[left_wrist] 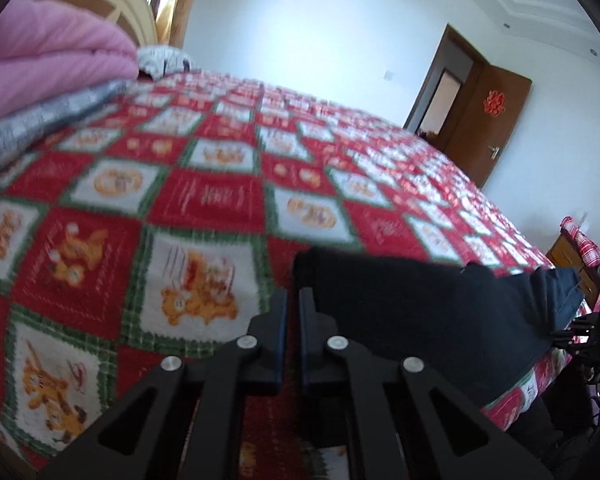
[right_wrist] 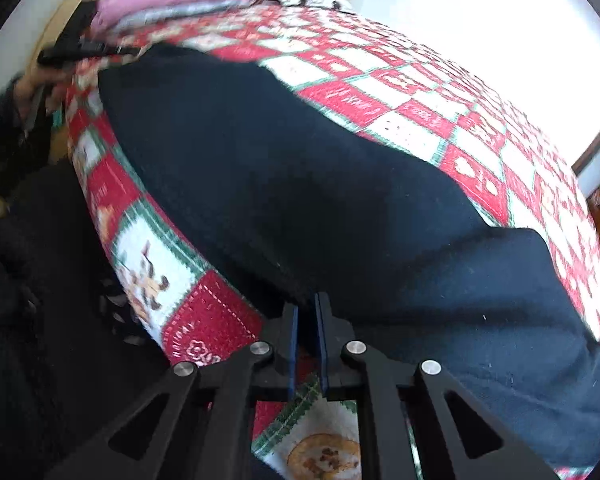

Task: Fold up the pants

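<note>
Dark navy pants (left_wrist: 428, 312) lie along the near edge of a bed with a red, white and green cartoon blanket (left_wrist: 204, 196). In the left wrist view my left gripper (left_wrist: 293, 300) is nearly shut with a thin gap, empty, just left of the pants' end. In the right wrist view the pants (right_wrist: 308, 200) stretch from near right to far left. My right gripper (right_wrist: 306, 310) is nearly shut at the pants' near edge; no cloth shows between its fingers. The left gripper (right_wrist: 76, 52) shows at the far end.
A folded pink quilt (left_wrist: 52, 68) on a grey blanket (left_wrist: 40, 120) lies at the head of the bed by a cream headboard (left_wrist: 112, 4). A brown door (left_wrist: 488, 120) stands open. A wooden cabinet (left_wrist: 572, 260) and the floor lie past the bed's edge.
</note>
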